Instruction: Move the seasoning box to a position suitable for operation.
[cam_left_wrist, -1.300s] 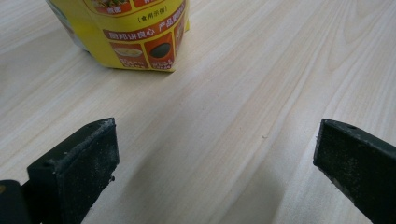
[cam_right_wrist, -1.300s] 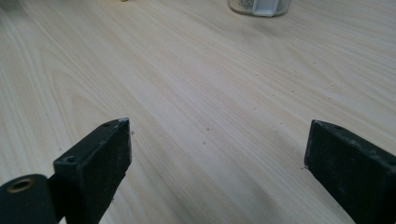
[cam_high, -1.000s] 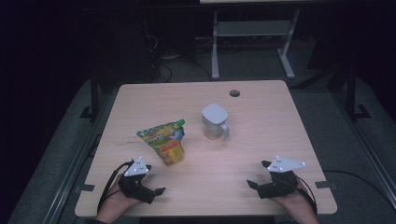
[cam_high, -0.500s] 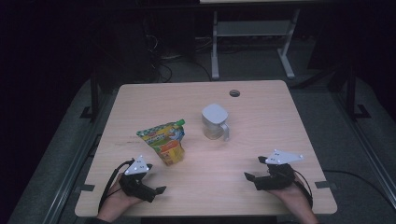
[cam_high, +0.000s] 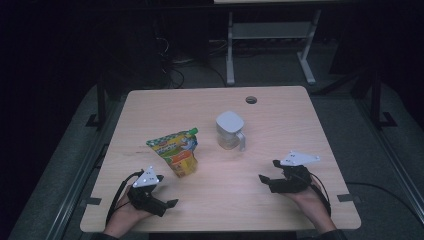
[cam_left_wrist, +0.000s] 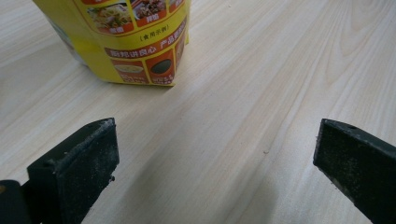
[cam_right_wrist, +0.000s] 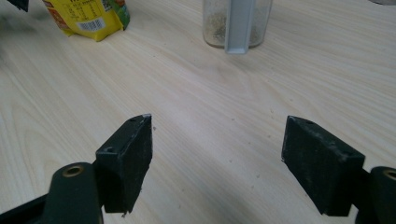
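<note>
Left gripper view: the yellow pouch carries Chinese print; both grippers' jaws stand apart, empty.

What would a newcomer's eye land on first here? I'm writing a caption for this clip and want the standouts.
The bright yellow-and-green pouch stands out, upright left of the table's centre. Just right of it and apart from it stands a clear jug with a white lid, its handle toward the person. Nearer the front edge, the left hand-held gripper and the right hand-held gripper rest empty, jaws apart.
</note>
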